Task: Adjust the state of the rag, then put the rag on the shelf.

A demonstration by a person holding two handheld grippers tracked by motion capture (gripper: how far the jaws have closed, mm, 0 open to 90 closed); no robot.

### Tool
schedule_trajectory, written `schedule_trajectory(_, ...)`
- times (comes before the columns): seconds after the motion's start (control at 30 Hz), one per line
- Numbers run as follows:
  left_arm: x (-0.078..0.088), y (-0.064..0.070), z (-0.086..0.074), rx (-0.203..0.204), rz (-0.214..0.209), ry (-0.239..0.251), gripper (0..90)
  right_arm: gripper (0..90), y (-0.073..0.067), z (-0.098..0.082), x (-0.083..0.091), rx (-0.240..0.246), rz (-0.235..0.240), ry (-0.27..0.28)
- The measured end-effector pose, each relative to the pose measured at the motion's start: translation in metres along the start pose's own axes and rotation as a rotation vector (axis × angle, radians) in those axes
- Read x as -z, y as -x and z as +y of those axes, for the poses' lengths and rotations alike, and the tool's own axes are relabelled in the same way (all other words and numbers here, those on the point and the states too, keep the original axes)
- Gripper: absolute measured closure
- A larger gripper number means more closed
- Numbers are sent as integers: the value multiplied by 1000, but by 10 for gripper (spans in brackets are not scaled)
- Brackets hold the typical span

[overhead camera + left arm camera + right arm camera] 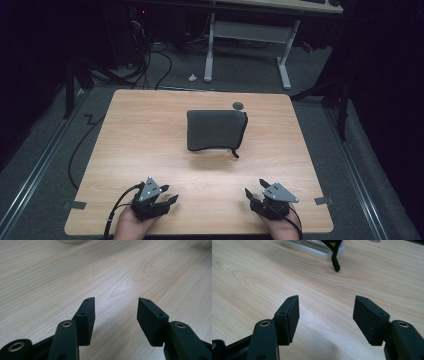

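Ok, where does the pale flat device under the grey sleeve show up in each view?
High view: the pale device is a thin strip under the grey sleeve, at its near edge, mid-table.
Left gripper view: pale device, a rounded edge at the top, left of centre.
Right gripper view: pale device along the top, beside the black zip cord.
Shared landmark: the wooden table.

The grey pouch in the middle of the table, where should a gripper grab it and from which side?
Probably the near right corner of the grey pouch, where the black pull cord hangs out and a pale thing peeks from under the cover. The right gripper, jaws open, faces it from the near edge. The rest is flat, smooth cover with nothing to pinch.
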State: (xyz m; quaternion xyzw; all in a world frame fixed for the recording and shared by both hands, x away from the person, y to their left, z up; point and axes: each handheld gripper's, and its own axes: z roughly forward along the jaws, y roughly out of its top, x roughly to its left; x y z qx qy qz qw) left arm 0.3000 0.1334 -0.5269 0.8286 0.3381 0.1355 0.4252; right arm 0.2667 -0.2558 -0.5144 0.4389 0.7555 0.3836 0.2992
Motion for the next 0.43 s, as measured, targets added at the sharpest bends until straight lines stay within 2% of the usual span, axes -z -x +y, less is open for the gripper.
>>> schedule_trajectory(0.1, 2, 0, -1, 4, 6, 0, 488, 367, 3, -2, 1, -17, -7, -2)
schedule_trajectory(0.2, 4, -1, -1, 26, 1, 16, 486, 366, 3, -6, 0, -17, -9, -15)
schedule_trajectory(0.27, 5, -2, -1, 22, 9, 11, 486, 365, 5, -6, 0, -25, -6, -16)
schedule_trajectory(0.43, 5, -8, -1, 51, 7, 17, 479, 364, 4, -6, -1, -8, 4, -8)
